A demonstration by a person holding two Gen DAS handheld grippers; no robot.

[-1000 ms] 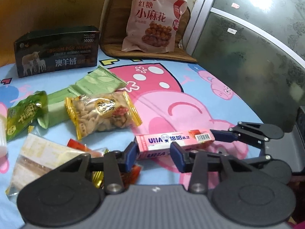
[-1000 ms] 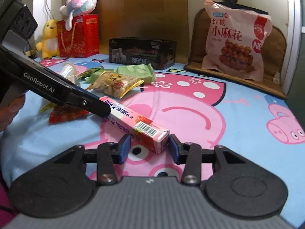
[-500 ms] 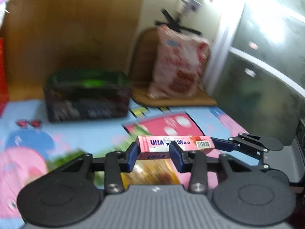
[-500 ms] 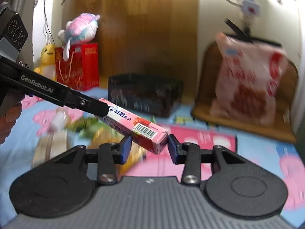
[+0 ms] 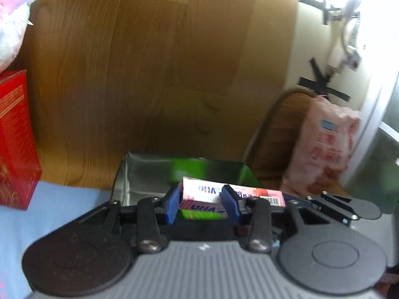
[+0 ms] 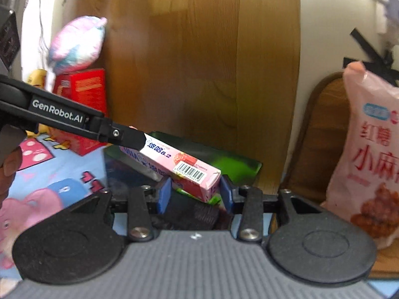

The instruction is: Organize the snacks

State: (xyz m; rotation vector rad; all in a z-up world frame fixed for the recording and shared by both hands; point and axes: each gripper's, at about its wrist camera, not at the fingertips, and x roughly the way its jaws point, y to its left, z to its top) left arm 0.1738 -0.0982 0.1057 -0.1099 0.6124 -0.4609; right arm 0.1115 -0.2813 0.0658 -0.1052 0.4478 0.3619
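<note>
You hold the pink candy box [image 5: 232, 194] clamped crosswise between left hand-held gripper [image 5: 200, 205] and right hand-held gripper [image 6: 195, 194], just above the open dark box [image 5: 139, 172].

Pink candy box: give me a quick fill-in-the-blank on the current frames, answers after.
1. The pink candy box is gripped by ____ grippers.
2. It hangs over the open dark ____.
3. The barcode end sits in the ____ gripper.
4. The left gripper holds the other end, and the box's strawberry picture is ____.

Answers: both; box; right; red
</note>
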